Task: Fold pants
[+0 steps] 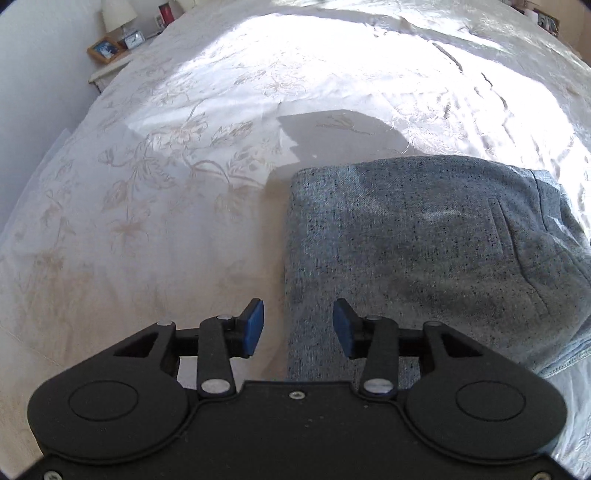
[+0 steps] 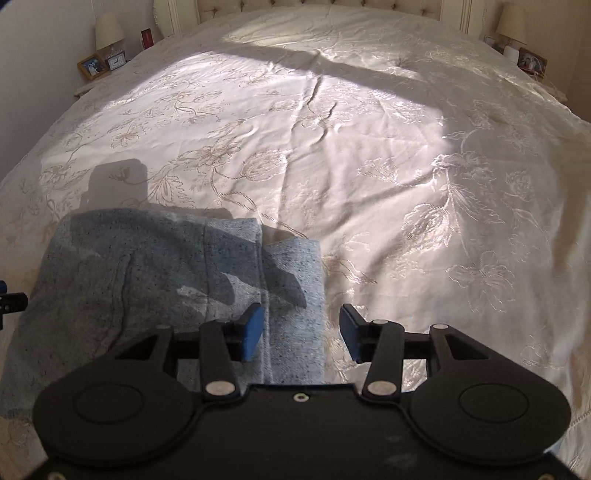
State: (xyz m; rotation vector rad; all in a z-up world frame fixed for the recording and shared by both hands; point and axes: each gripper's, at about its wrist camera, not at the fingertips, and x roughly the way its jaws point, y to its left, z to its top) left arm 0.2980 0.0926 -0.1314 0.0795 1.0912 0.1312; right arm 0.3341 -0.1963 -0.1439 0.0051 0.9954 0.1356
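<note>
Grey-blue speckled pants (image 1: 424, 251) lie folded in a compact stack on the white embroidered bedspread (image 1: 166, 166). My left gripper (image 1: 298, 328) is open and empty, hovering over the stack's left edge. In the right wrist view the pants (image 2: 147, 288) lie at the lower left, and my right gripper (image 2: 301, 332) is open and empty over their right edge. A bit of the left gripper (image 2: 11, 301) shows at the far left.
The bedspread (image 2: 369, 166) stretches far ahead and to the right, partly sunlit. A nightstand with lamp, clock and photo frame (image 2: 99, 62) stands at the far left. Another nightstand with lamp and frames (image 2: 524, 51) stands at the far right. The headboard (image 2: 314, 5) is at the back.
</note>
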